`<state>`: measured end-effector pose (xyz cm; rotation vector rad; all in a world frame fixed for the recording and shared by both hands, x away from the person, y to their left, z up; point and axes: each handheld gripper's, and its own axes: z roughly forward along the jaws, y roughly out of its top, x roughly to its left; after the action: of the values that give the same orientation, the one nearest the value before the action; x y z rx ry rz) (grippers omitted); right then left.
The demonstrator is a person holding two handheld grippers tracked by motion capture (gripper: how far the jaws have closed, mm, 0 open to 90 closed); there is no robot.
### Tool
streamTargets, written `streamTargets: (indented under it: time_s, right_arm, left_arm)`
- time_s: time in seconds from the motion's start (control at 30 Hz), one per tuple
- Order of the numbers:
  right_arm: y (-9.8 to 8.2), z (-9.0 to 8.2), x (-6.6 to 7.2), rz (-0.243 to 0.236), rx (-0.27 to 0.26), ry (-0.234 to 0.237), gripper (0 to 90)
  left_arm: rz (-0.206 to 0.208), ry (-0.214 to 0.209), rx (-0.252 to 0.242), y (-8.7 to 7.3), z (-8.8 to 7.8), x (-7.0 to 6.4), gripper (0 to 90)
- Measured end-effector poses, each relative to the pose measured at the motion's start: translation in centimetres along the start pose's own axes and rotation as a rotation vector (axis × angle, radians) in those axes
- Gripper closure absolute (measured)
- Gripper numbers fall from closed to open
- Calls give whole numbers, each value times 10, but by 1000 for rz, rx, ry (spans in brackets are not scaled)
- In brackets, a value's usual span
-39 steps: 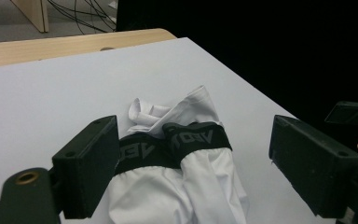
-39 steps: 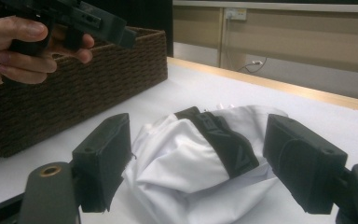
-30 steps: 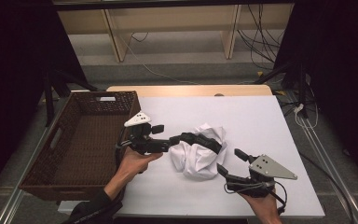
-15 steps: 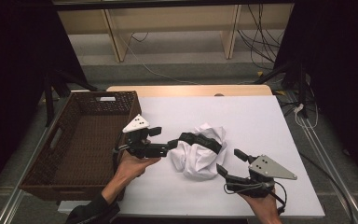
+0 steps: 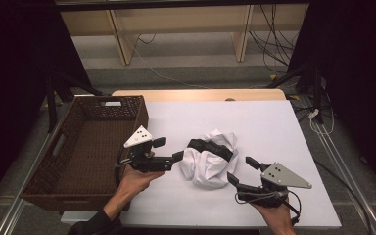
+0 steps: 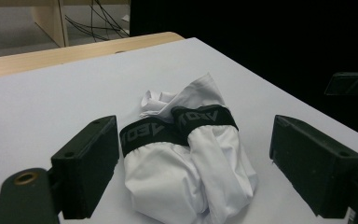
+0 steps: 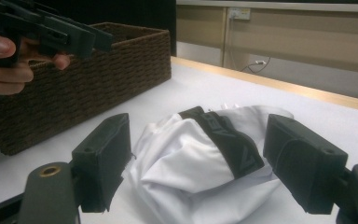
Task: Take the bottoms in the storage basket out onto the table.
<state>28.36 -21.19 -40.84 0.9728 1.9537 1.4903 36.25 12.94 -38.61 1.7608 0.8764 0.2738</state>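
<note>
Underwear [image 5: 209, 164], white with a black waistband, lies crumpled on the worktop [image 5: 274, 127] between the two grippers. The left gripper [image 5: 181, 155] has its fingers [image 6: 86, 163] spread, their tips just at the garment's near edge; in the left gripper view the cloth sits ahead of and between them, not pinched. The right gripper [image 5: 240, 171] also has its fingers [image 7: 103, 158] spread, the bundle just ahead between them. A basket [image 5: 78, 147] stands beyond the left gripper, away from the cloth.
</note>
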Motion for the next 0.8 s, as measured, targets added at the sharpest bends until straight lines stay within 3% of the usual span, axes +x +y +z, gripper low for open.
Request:
streamTargets:
  time_s: [0.2, 0.63, 0.8]
  right_arm:
    - [0, 0, 0, 1, 2, 1, 244]
    - [0, 0, 1, -3, 1, 2, 243]
    - [0, 0, 2, 1, 4, 4, 240]
  left_arm:
    - [16, 12, -13, -4, -7, -2, 154]
    - [3, 25, -49, -16, -17, -3, 137]
    - [-8, 32, -61, -30, -21, -6, 133]
